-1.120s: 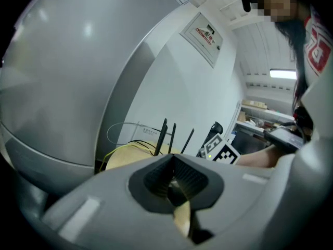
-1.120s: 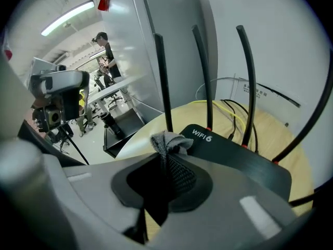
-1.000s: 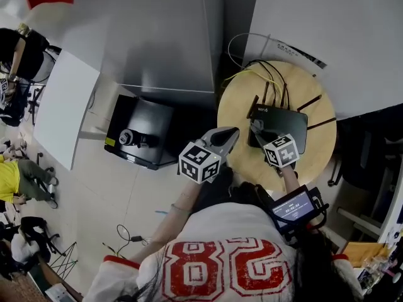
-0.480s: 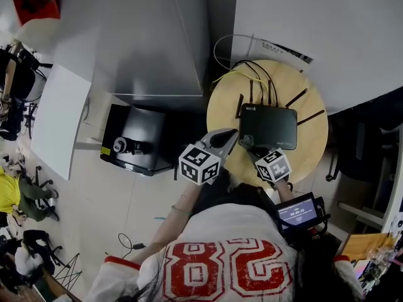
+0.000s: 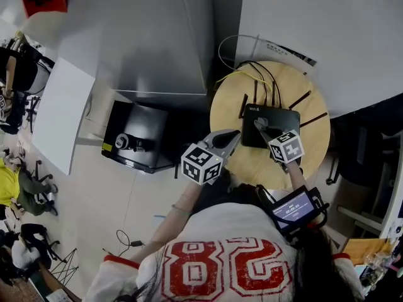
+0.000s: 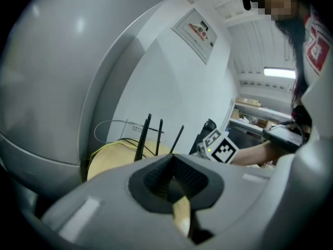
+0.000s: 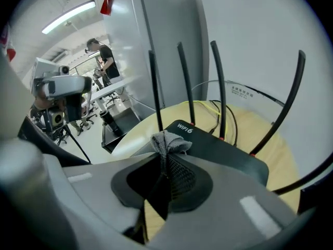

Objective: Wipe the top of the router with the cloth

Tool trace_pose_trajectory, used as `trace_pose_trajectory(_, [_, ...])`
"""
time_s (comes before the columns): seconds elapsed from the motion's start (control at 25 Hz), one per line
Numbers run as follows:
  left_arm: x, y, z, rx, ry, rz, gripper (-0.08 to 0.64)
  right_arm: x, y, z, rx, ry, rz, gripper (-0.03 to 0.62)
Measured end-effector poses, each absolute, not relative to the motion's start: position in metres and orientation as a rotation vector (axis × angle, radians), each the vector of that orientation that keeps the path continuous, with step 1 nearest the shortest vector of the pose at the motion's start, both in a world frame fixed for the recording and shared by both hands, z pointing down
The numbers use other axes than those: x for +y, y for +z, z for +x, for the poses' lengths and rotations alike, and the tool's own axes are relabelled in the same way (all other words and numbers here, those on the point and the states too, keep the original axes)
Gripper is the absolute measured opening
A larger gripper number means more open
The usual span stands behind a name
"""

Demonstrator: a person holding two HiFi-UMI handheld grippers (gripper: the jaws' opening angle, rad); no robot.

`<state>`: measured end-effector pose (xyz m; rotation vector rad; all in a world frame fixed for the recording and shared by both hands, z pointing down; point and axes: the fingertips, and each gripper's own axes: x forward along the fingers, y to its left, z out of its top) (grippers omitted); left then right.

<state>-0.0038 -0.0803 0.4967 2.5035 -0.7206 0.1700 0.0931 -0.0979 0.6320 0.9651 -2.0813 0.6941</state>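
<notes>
"Any print you can make out?"

"White 'WIFI 6' on the black router (image 7: 218,145), at the left of its top."

"Any numbers?"

"A large red '28' across the person's white shirt (image 5: 214,266), at the near edge."

"And the wall sign (image 6: 199,29), far up?"

"It has red print, too small to read. The same goes for the light digits on the small screen (image 5: 293,208), near right."

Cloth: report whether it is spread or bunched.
Bunched: the cloth is a crumpled wad pinched in the right gripper, over the router top.
</notes>
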Motion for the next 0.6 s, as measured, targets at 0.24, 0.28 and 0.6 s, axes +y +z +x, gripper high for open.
trace_pose_trajectory(0.24, [-0.081, 0.499, -0.015, -0.744, 0.180, 2.493, 0.002, -0.142, 0.629, 0.113, -2.051, 0.674, 1.039, 0.038])
trace_pose_trajectory(0.28, [-0.082, 0.499, -0.017, -0.751, 0.179, 2.491, 0.002, -0.147, 0.629, 0.112, -2.051, 0.672, 1.041, 0.038])
trace_pose_trajectory(0.6, [-0.088, 0.499, -0.031, -0.791, 0.176, 2.479, 0.002, -0.169, 0.642, 0.099, -2.037, 0.670, 1.022, 0.038])
